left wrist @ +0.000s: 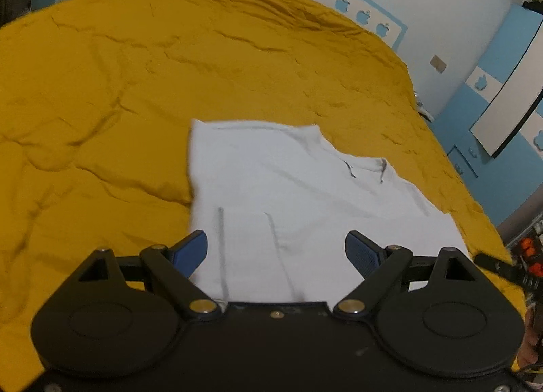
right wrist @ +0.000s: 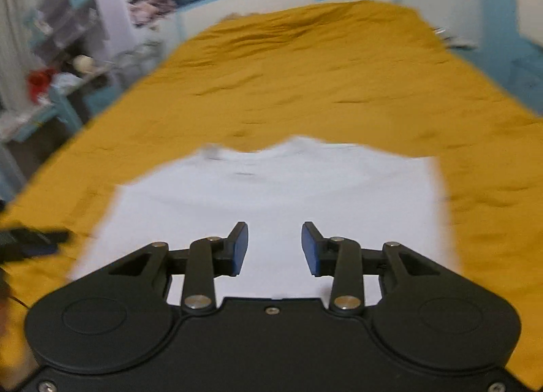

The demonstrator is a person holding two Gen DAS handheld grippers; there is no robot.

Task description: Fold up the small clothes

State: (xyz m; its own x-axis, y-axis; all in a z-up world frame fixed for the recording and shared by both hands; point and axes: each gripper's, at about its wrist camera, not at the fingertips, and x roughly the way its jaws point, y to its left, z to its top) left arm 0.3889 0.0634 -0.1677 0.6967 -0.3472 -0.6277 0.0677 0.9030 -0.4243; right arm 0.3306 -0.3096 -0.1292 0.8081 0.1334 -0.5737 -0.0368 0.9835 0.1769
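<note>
A small white shirt lies flat and partly folded on a mustard-yellow bedspread; its collar points to the far right. My left gripper hovers over the shirt's near edge, jaws wide open and empty. In the right wrist view the same shirt lies on the bedspread. My right gripper is above its near part, jaws open and empty. The right view is blurred by motion.
The bed's right edge meets a blue and white cabinet and wall. On the left of the right wrist view stands a cluttered desk. The other gripper shows at the left edge there.
</note>
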